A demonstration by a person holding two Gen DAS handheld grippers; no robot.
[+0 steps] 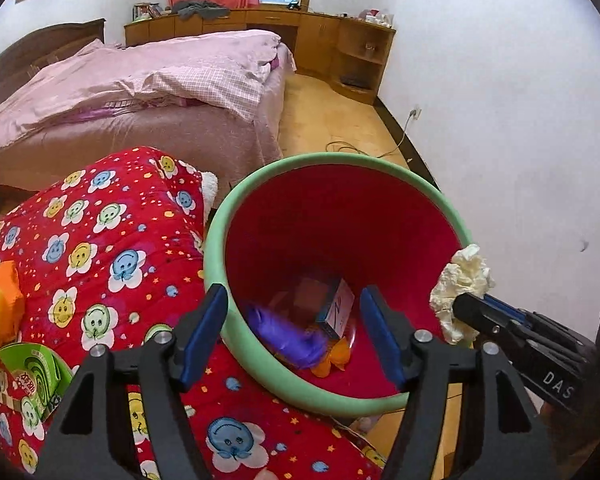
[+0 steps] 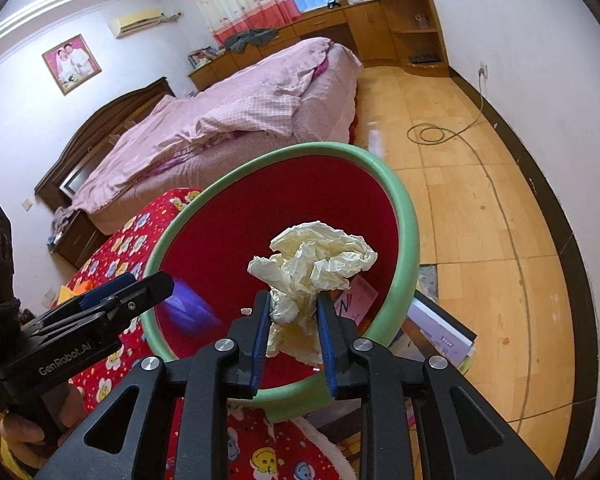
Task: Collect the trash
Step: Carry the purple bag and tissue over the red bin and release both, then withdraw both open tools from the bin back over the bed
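Right wrist view: the right gripper point(image 2: 292, 320) clamps a crumpled ball of cream-coloured tissue paper point(image 2: 316, 260) between its blue pads, holding it over the open mouth of a red waste bin point(image 2: 284, 208) with a pale green rim. The paper's lower end sits between the fingers, its bulk bulging above their tips. To the left, the left gripper point(image 2: 140, 284), held in a person's gloved hand point(image 2: 4, 336), reaches toward the bin's near rim.

In the left wrist view, the left gripper point(image 1: 292, 320) has its fingers spread apart with nothing between the pads; one fingertip sits outside the green rim, the other over the bin's interior. A blurred purple object point(image 1: 288, 336), a small carton point(image 1: 336, 312) and an orange scrap point(image 1: 336, 356) lie at the bottom of the bin. The bin stands just beside a red quilt point(image 1: 112, 248) printed with smiling flowers. Behind them a bed point(image 1: 148, 92) with pink covers and a wooden wall unit point(image 1: 332, 36) fill the room, and a cable point(image 2: 452, 132) trails across the yellow floor point(image 2: 480, 240).
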